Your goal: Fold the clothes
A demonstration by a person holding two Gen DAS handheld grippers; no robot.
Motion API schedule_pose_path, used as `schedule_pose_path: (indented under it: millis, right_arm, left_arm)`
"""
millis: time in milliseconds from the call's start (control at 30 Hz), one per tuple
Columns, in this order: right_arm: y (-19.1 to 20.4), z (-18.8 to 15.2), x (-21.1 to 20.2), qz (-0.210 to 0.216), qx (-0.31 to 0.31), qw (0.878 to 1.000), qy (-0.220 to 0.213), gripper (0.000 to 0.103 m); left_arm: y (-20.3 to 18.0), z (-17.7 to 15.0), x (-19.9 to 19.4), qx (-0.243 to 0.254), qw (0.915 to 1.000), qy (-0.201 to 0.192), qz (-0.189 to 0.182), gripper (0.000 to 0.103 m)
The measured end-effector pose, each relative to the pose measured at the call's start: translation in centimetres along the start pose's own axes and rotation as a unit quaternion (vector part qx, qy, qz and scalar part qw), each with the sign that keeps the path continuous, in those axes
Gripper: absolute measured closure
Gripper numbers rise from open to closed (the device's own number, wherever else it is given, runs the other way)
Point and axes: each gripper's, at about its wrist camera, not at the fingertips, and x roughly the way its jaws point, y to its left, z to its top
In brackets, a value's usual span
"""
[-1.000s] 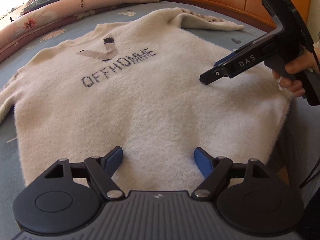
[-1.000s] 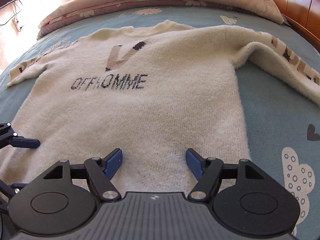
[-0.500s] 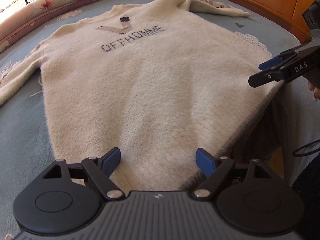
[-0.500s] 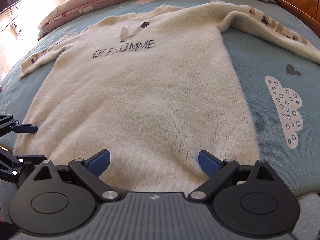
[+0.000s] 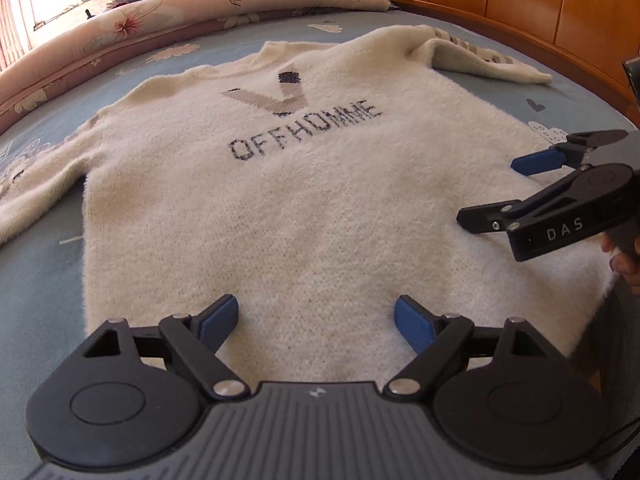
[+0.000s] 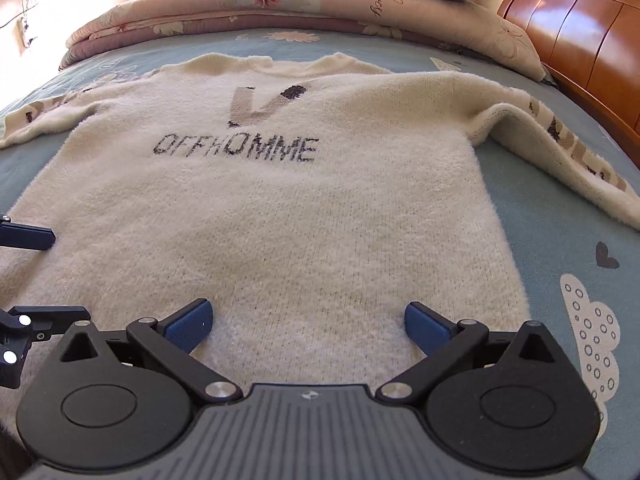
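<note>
Blue bed sheet carrying soft, floppy sweater near bed's front edge; we're opening left gripper and right gripper, both empty, likely taking hem corners.

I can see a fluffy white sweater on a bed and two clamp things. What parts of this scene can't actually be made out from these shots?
- Sweater bottom hem: hidden in both views behind each camera's own gripper body.
- Left sleeve's cuff: cut off by the left wrist view's edge.
- Right sleeve's pattern: folded and too distorted to read.
- Left gripper in the right wrist view: mostly cut off at the edge.
- Hand holding the right gripper: only fingertips show at the edge.
</note>
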Motion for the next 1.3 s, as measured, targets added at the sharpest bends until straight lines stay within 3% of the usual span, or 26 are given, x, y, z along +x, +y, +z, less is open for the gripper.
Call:
schedule_pose_path:
  millis: [233, 367, 467, 600, 700, 833, 933, 1033, 1300]
  right_arm:
    - [-0.2, -3.6, -3.2, 0.029, -0.035, 0.999, -0.001, 0.000]
    - [-0.5, -5.0, -4.3, 0.041, -0.045, 0.998, 0.000, 0.000]
    - [-0.3, -5.1, -4.3, 0.036, -0.048, 0.998, -0.001, 0.000]
    - [0.0, -5.2, -4.2, 0.026, -0.046, 0.999, -0.002, 0.000]
    - [0.0, -5.2, -4.2, 0.025, -0.045, 0.999, 0.000, 0.000]
    - [-0.1, -5.1, -4.3, 0.024, -0.043, 0.999, 0.004, 0.000]
    - [-0.1, -5.1, -4.2, 0.026, -0.044, 0.999, 0.006, 0.000]
    - [-0.1, -4.9, -4.1, 0.027, -0.046, 0.999, 0.010, 0.000]
    - [-0.1, -4.8, -4.0, 0.028, -0.047, 0.998, 0.014, 0.000]
  left_arm:
    - [-0.3, -4.1, -2.9, -0.032, 0.9994, 0.008, 0.010, 0.008]
    - [-0.8, -4.9, -4.0, -0.020, 0.9997, 0.004, 0.010, 0.008]
    - [-1.0, -2.9, -4.2, 0.011, 0.9999, -0.009, 0.009, 0.008]
    - [-0.9, 2.3, -3.4, 0.030, 0.9969, -0.071, 0.019, 0.008]
    - [0.7, 6.2, -0.3, -0.010, 0.9968, -0.078, 0.010, 0.008]
    - [3.3, 8.9, 4.6, -0.079, 0.9958, -0.045, 0.009, 0.008]
    - [5.4, 8.2, 6.6, -0.133, 0.9909, -0.018, 0.008, 0.008]
    - [6.0, 6.0, 5.5, -0.133, 0.9905, -0.036, -0.010, 0.008]
    - [5.7, 1.0, 1.8, -0.142, 0.9886, -0.049, 0.006, 0.008]
